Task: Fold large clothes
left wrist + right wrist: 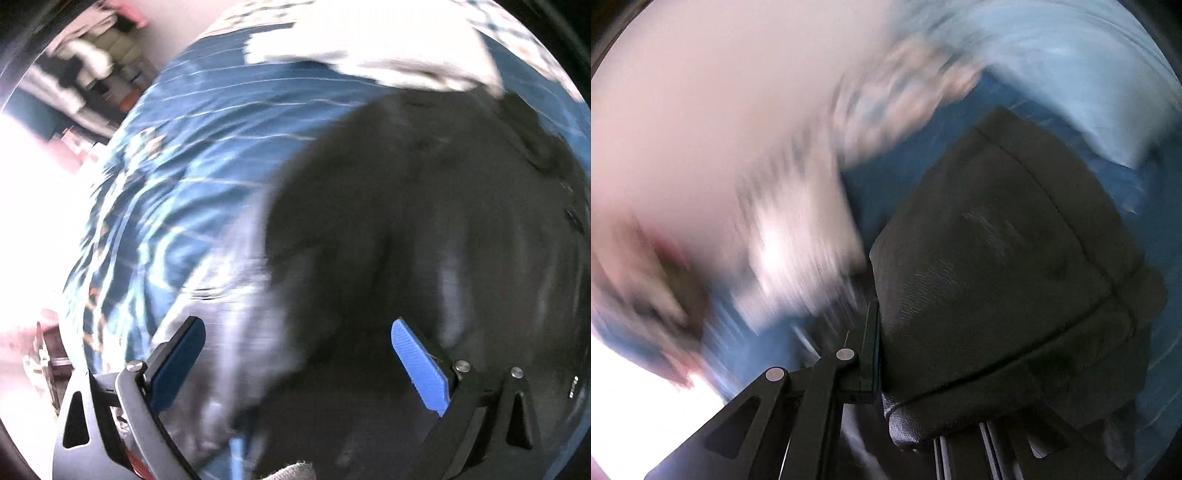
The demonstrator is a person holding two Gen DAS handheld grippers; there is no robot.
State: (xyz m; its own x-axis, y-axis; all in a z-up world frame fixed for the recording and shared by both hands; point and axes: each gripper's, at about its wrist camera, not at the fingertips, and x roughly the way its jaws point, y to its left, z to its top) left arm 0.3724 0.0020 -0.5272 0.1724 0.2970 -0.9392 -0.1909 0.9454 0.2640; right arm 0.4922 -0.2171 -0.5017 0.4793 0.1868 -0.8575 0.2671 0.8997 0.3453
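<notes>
Blue patterned bedspread [207, 122], white pillow [1082, 74], bright glare at left.

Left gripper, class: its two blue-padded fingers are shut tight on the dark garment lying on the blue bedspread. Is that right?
Not quite. The left gripper is open: the left wrist view shows its blue pads spread wide apart with nothing pinched between them. The dark garment does lie on the blue bedspread, as stated.

No legible text, labels or numbers
</notes>
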